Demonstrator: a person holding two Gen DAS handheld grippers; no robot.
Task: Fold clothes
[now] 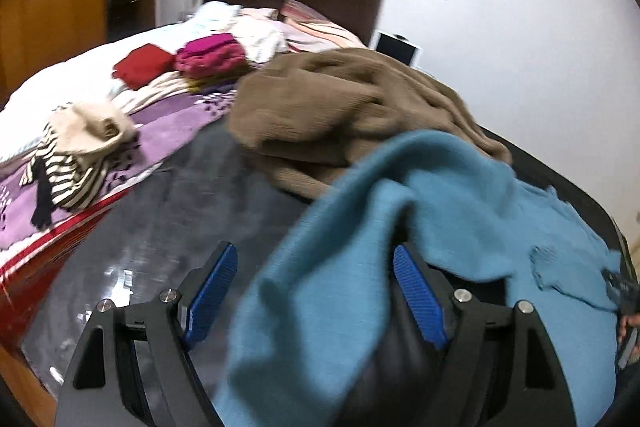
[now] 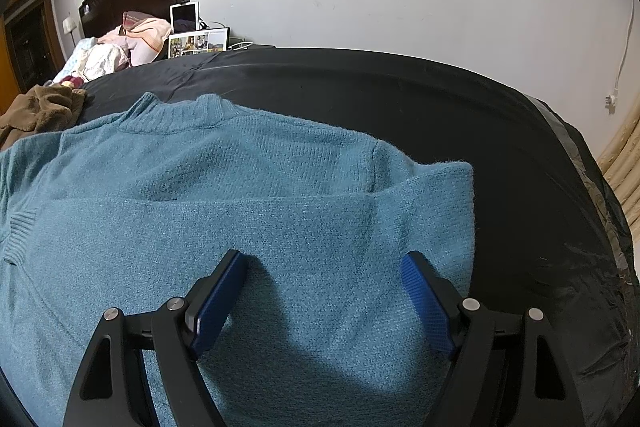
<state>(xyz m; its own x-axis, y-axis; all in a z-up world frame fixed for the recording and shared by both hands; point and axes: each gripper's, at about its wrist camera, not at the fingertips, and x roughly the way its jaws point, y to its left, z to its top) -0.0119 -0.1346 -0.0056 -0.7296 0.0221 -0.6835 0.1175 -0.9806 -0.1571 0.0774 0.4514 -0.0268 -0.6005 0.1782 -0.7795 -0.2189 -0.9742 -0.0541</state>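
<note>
A teal knit sweater (image 2: 240, 187) lies flat on the black-covered table (image 2: 400, 95), collar toward the wall and its right sleeve folded across the chest. My right gripper (image 2: 324, 259) hovers open just over the lower part of the sweater, with nothing between its blue pads (image 2: 216, 307). In the blurred left wrist view, my left gripper (image 1: 316, 267) is open wide. A raised fold of the sweater (image 1: 440, 195) drapes between its jaws and over the right finger; the pads (image 1: 420, 295) are not pressing on it.
A crumpled brown garment (image 1: 340, 107) lies on the table beyond the sweater, also the brown garment (image 2: 40, 111) at far left. The bed (image 1: 168, 131) holds folded red (image 1: 140, 65) and magenta (image 1: 212, 57) clothes and a striped heap (image 1: 80, 155). A wall runs behind the table.
</note>
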